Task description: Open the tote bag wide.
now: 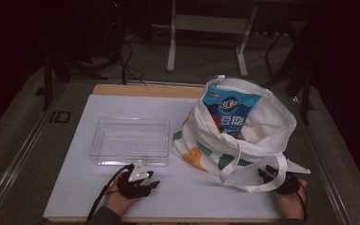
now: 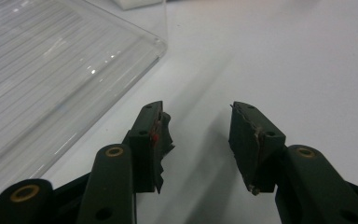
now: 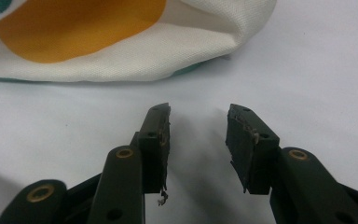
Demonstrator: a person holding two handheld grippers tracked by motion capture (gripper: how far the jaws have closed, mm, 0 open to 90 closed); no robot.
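Observation:
A cream tote bag (image 1: 243,136) with orange and teal patches stands on the right of the white table (image 1: 75,187), and a blue snack packet (image 1: 229,110) sticks out of its mouth. A clear plastic tray (image 1: 131,140) lies empty left of the bag. My left gripper (image 1: 152,184) rests near the front edge just in front of the tray, open, nothing between its jaws. My right gripper (image 1: 262,172) lies at the front right beside the bag's looped handle (image 1: 248,185), open and holding nothing. In the right gripper view the bag (image 3: 121,42) lies just beyond the gripper (image 3: 198,140).
The tray's corner (image 2: 74,70) lies close to the left of my left gripper (image 2: 200,144) in its own view. A wooden strip (image 1: 145,90) borders the table's far edge. A metal stand (image 1: 206,28) and cables lie on the dark floor behind.

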